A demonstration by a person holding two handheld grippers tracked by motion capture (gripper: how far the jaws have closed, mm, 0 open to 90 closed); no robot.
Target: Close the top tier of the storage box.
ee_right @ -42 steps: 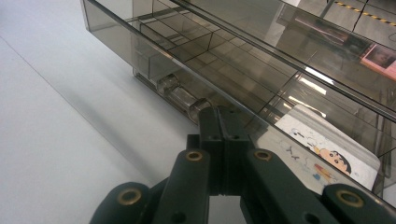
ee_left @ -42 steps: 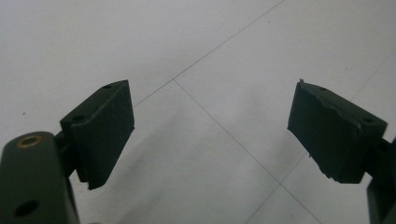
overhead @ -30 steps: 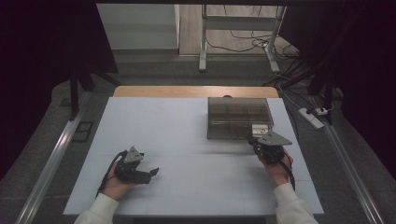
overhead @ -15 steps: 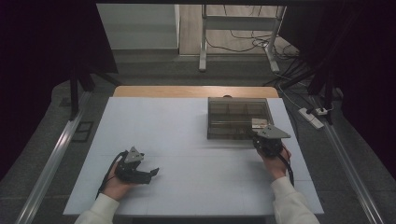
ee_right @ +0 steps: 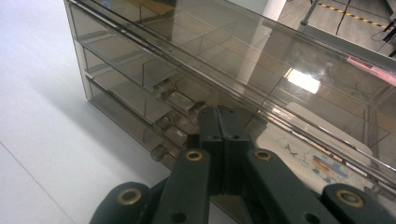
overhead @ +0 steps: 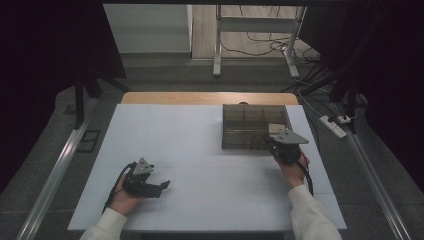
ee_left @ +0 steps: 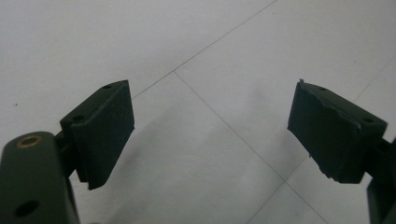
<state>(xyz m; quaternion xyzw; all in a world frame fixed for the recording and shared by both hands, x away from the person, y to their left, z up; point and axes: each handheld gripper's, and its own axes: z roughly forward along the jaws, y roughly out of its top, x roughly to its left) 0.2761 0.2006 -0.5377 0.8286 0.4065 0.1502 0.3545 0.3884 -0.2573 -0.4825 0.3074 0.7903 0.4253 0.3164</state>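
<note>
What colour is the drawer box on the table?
Transparent smoky brown-grey drawer box; the right gripper view shows it best.

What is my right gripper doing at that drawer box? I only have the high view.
Observer: In the right gripper view, the right gripper is shut, its tips at the front of the drawer box, among the small handles.
Operator: Is it pinching a handle?
Observer: No handle shows between the jaws; whether the tips touch one, I cannot tell.
Operator: And the left gripper?
Observer: The left gripper view shows the left gripper open, nothing between its jaws, the white table beneath.
</note>
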